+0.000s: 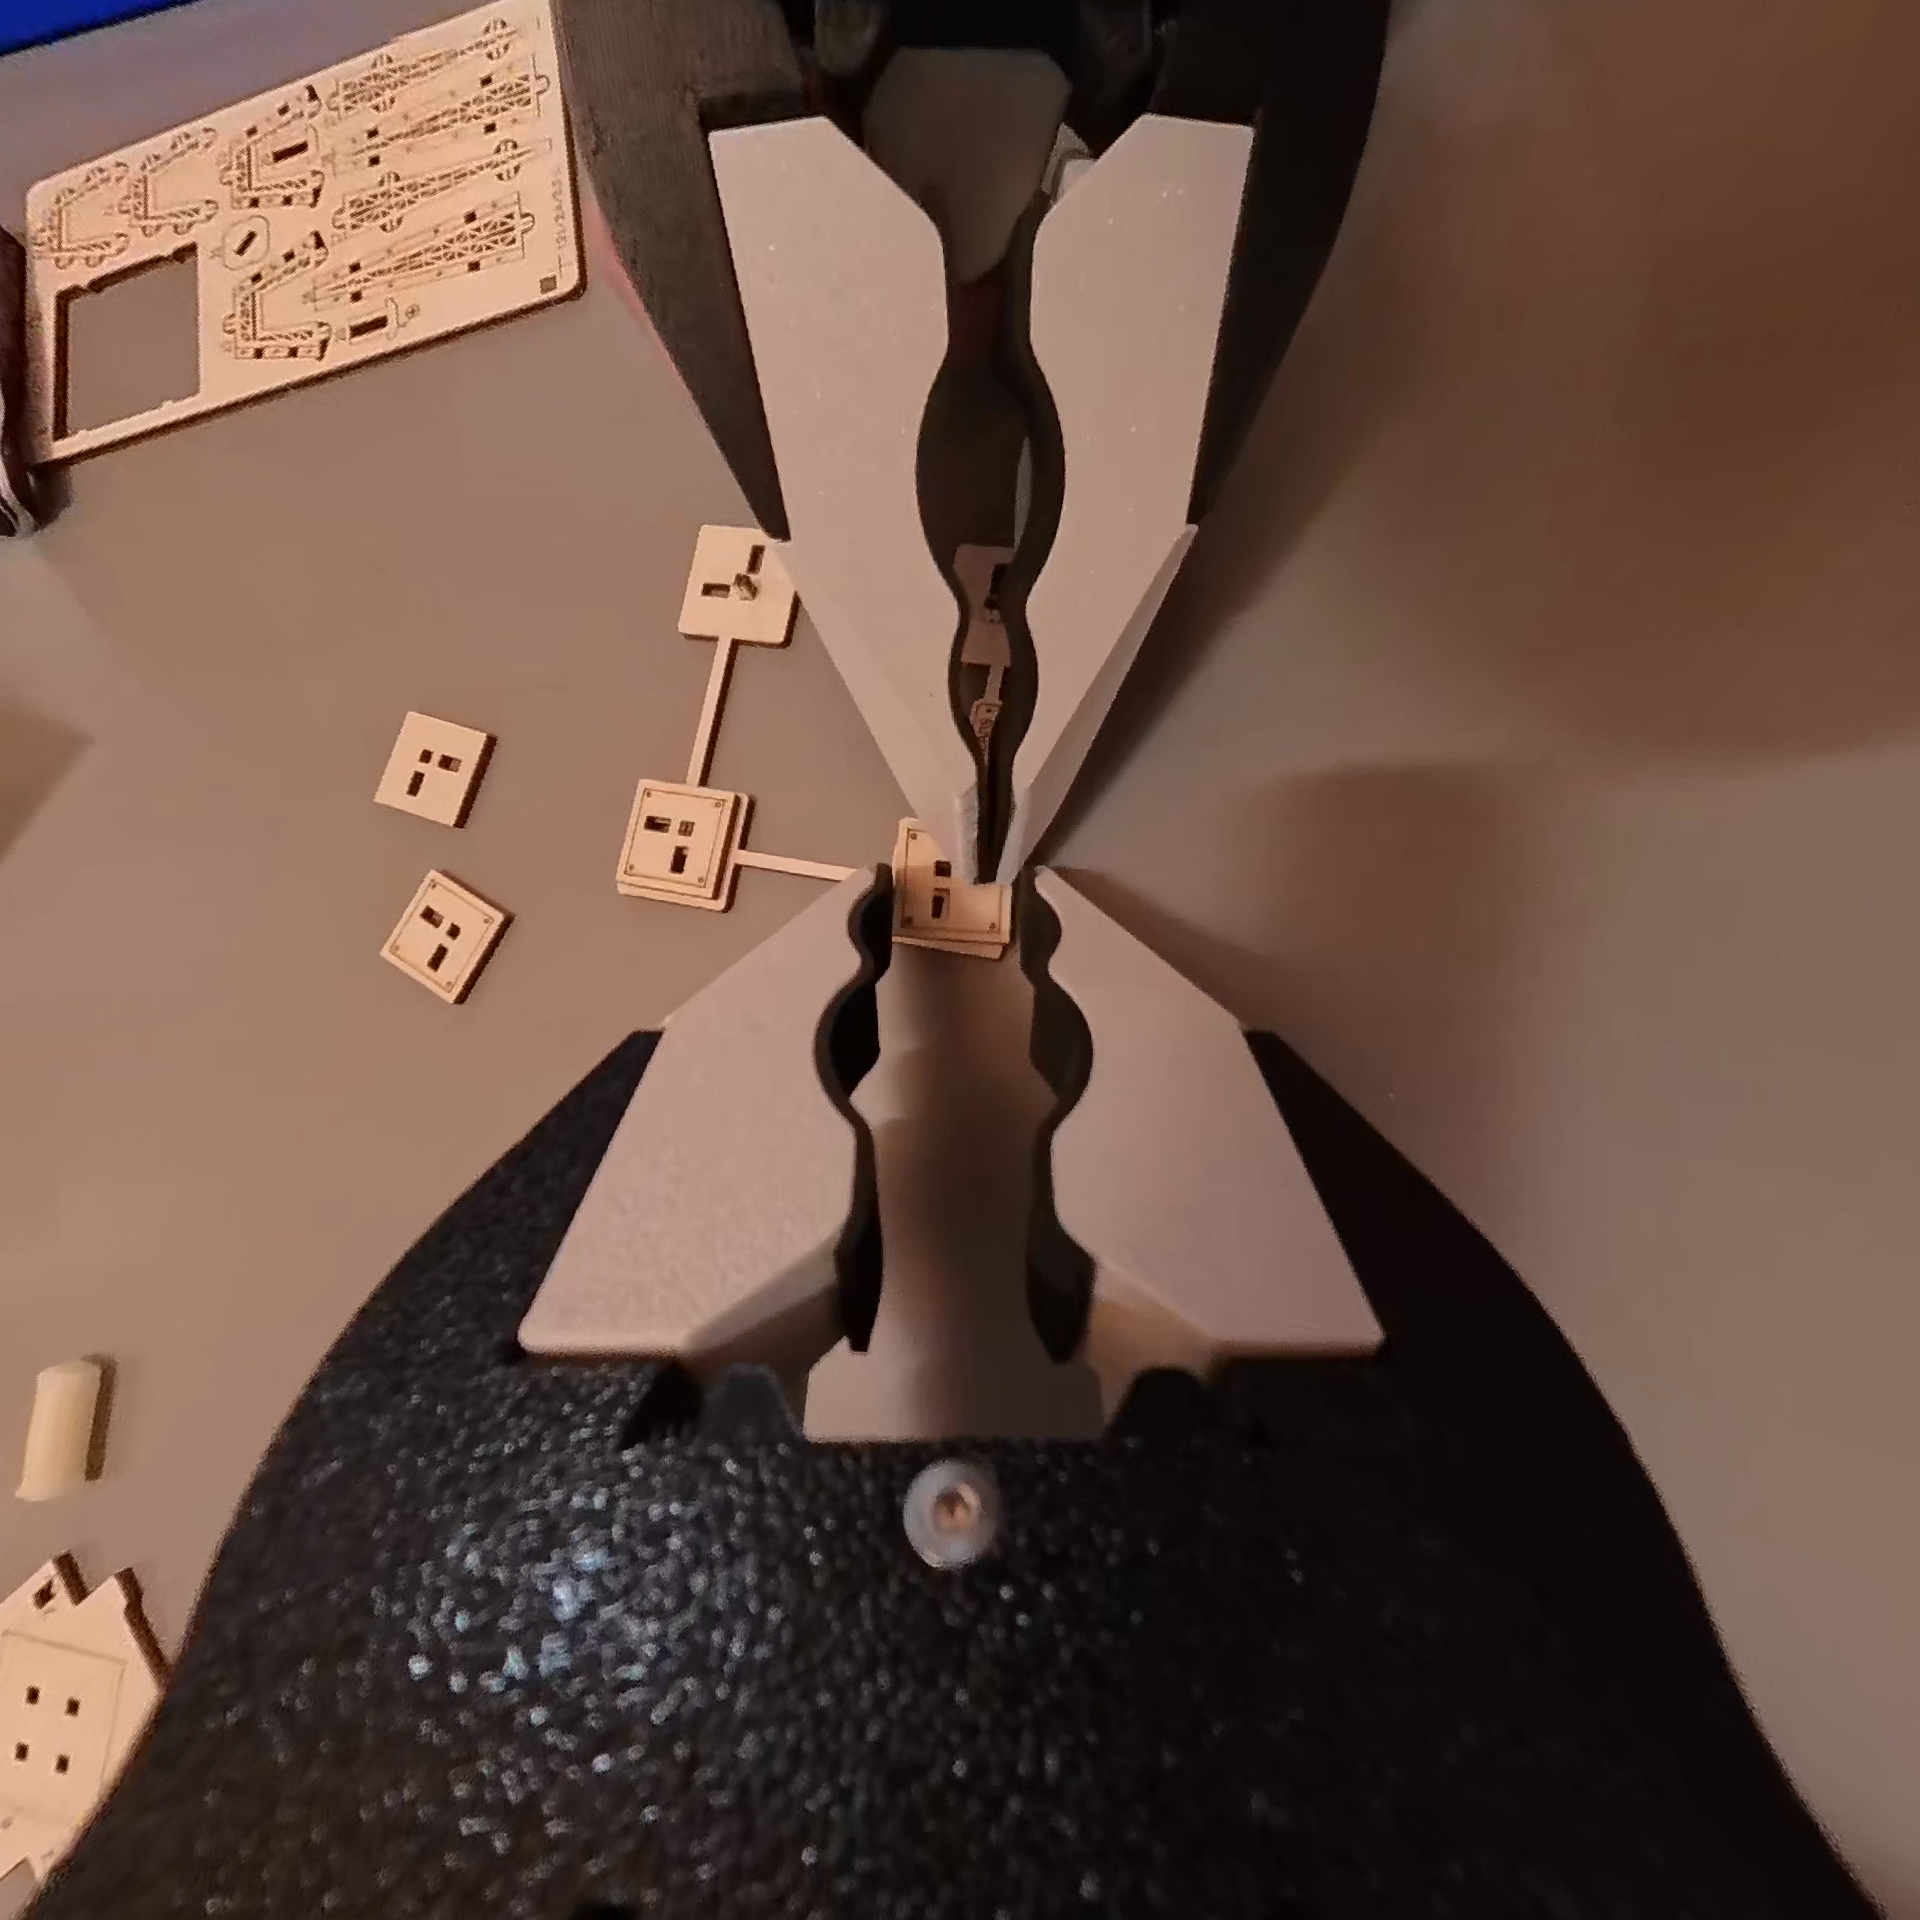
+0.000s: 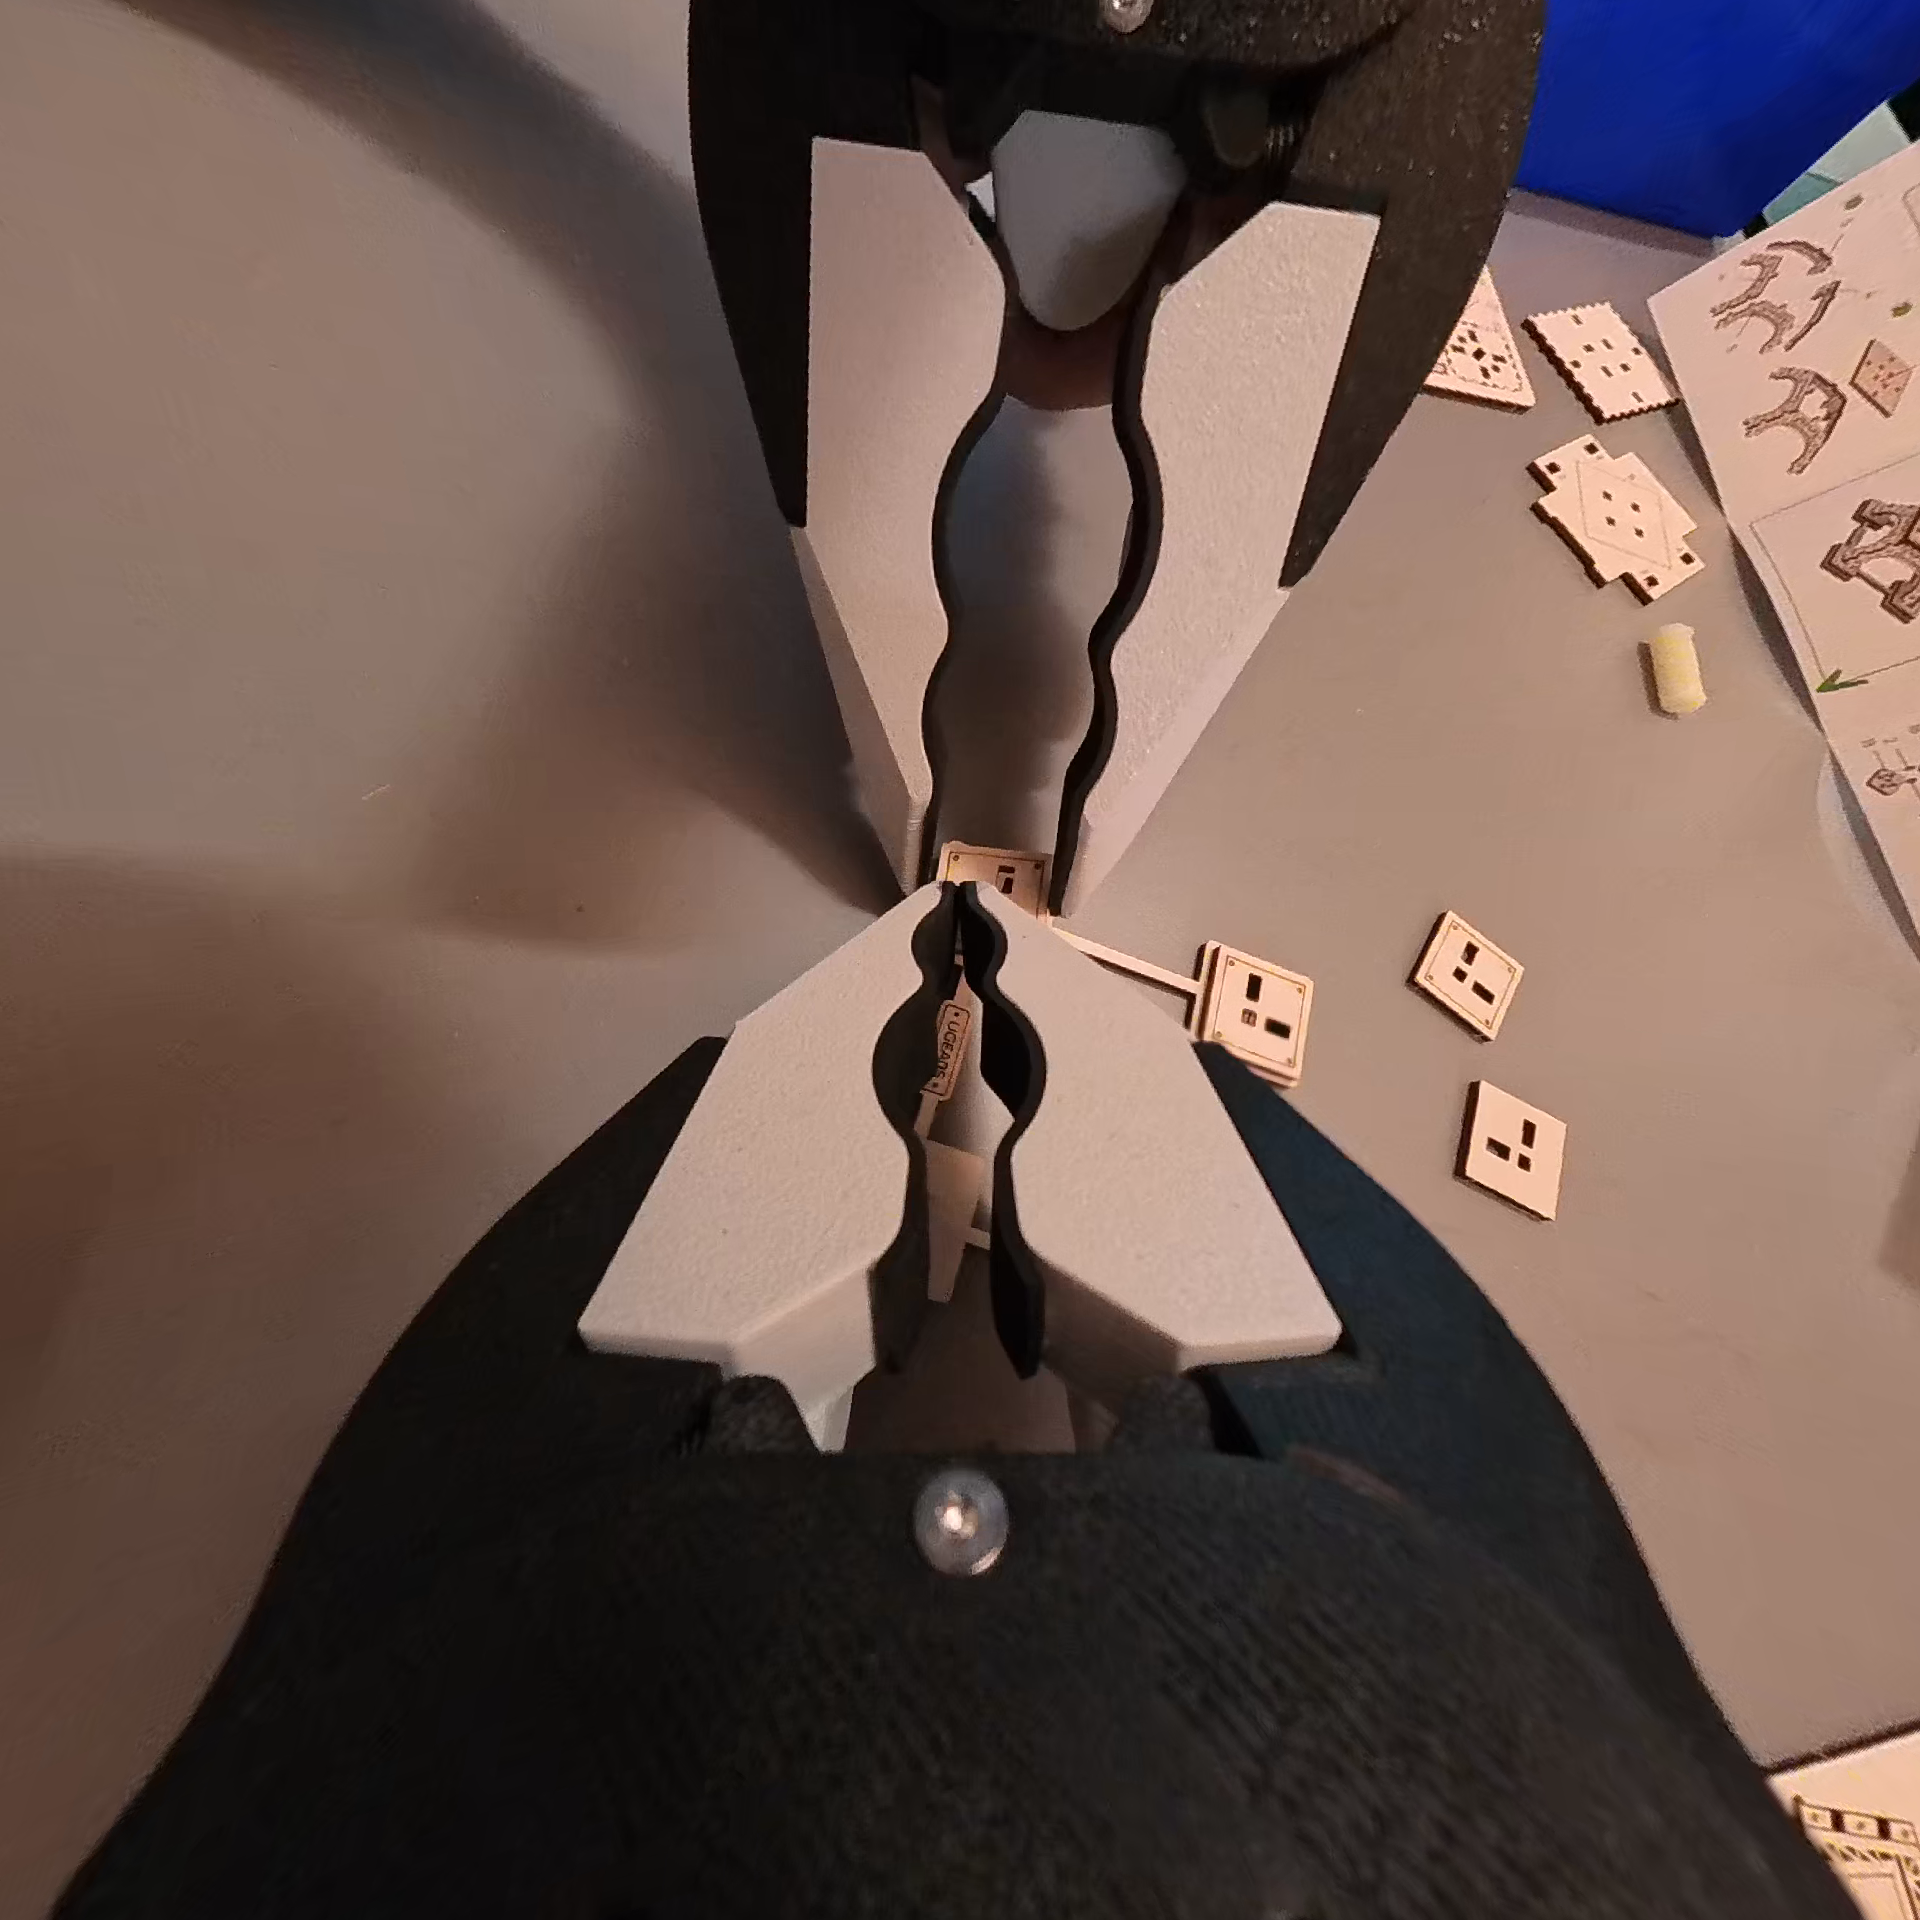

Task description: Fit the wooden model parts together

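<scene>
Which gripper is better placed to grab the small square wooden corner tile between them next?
Left, probably. The left gripper is open with its fingers either side of the small square wooden corner tile, so it only needs to close. The right gripper is shut on the thin wooden strip.

Wooden tag (image 2: 953, 1047) — printed lettering.

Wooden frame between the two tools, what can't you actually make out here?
- Left wrist view: the right tool covers one corner plate; only a sliver shows between its fingers.
- Right wrist view: the strut inside the right tool is mostly hidden by its fingers, so contact is unclear.
- Left wrist view: whether the left tool touches the plate.
- Left wrist view: the part sheet details are too small.
</scene>
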Motion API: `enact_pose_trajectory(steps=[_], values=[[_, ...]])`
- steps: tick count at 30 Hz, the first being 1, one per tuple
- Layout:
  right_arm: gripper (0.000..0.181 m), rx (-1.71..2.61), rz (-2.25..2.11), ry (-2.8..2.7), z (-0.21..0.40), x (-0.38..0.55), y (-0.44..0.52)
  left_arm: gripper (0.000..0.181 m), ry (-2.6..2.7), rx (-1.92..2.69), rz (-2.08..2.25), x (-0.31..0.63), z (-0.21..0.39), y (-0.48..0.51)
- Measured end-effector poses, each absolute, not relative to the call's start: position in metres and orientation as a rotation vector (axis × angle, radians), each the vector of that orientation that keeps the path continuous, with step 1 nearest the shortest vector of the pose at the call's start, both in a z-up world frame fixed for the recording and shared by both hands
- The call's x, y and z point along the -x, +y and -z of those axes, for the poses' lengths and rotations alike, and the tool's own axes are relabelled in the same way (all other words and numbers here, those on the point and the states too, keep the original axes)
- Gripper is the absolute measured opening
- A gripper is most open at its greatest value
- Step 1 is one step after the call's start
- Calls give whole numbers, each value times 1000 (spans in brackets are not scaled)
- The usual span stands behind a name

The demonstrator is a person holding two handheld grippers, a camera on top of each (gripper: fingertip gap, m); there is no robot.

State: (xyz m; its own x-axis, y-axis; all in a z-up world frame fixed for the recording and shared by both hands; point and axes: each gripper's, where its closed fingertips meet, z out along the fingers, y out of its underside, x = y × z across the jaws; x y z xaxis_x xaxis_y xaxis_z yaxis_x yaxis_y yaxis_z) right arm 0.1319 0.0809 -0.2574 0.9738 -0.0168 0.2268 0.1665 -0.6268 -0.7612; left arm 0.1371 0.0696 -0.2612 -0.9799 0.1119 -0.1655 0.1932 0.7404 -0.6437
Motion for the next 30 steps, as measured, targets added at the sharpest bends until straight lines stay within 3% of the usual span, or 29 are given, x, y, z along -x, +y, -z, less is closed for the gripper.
enact_pose_trajectory(steps=[2,6,19,21,23,30], values=[[0,2234,259,-96,257,-132,81,29,2811,-250,1041,-139,262,70],[0,2236,262,-85,258,-133,81,20,2775,-299,998,-140,263,70],[0,2240,397,-16,252,-159,66,20,2830,-306,998,-138,264,71],[9,2296,447,-36,262,-163,64,20,2844,-313,993,-138,264,71],[1,2300,449,-63,264,-161,67,19,2859,-319,994,-138,264,71],[0,2292,421,-103,264,-158,68,20,2904,-380,967,-139,264,71]])
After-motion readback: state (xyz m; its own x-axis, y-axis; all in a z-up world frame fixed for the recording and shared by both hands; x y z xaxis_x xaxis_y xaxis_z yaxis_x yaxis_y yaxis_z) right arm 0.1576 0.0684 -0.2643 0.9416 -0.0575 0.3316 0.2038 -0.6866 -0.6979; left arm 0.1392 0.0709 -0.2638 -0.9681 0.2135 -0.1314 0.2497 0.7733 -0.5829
